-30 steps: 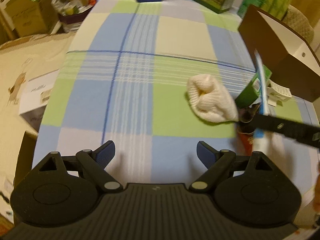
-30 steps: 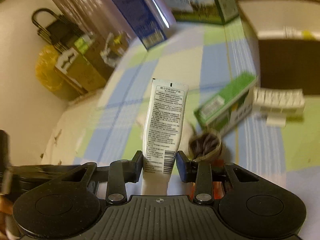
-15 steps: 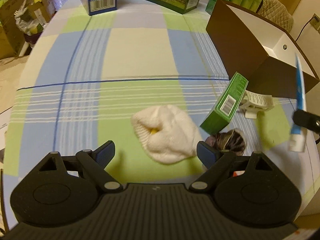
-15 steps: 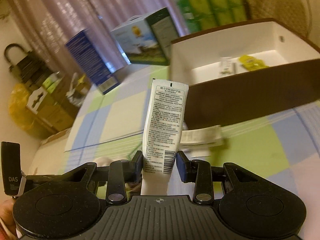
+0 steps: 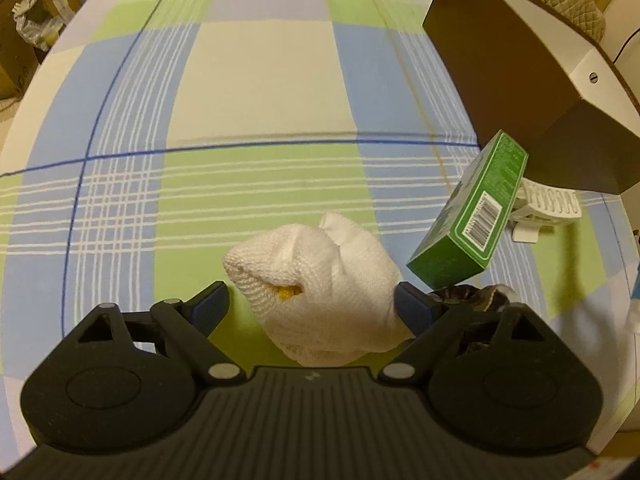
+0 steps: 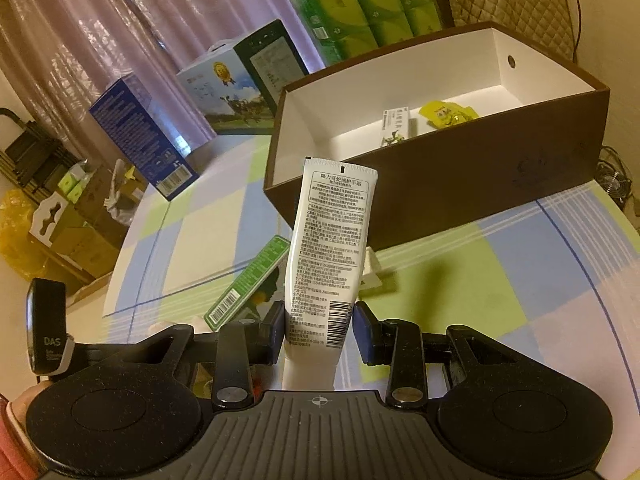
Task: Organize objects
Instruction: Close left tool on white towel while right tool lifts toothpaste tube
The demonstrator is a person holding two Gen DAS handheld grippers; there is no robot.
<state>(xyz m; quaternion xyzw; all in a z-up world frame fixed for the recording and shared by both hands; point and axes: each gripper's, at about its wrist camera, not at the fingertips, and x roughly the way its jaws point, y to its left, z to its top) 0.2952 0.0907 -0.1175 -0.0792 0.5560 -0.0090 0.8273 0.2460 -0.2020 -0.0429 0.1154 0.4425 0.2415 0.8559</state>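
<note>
Pinching a white printed tube (image 6: 328, 248) upright between its pads, the right gripper (image 6: 319, 322) hangs above the checked tablecloth (image 6: 460, 280), in front of the brown open box (image 6: 480, 184) that holds a small white carton (image 6: 396, 126) and a yellow packet (image 6: 448, 114). The left gripper (image 5: 311, 307) is spread wide, its fingertips either side of a white knitted sock bundle (image 5: 320, 292) lying on the cloth. Just beside the bundle, a green carton (image 5: 472, 216) leans tilted over a dark round item (image 5: 472, 298), with a white clip (image 5: 544, 208) between the carton and the box
</note>
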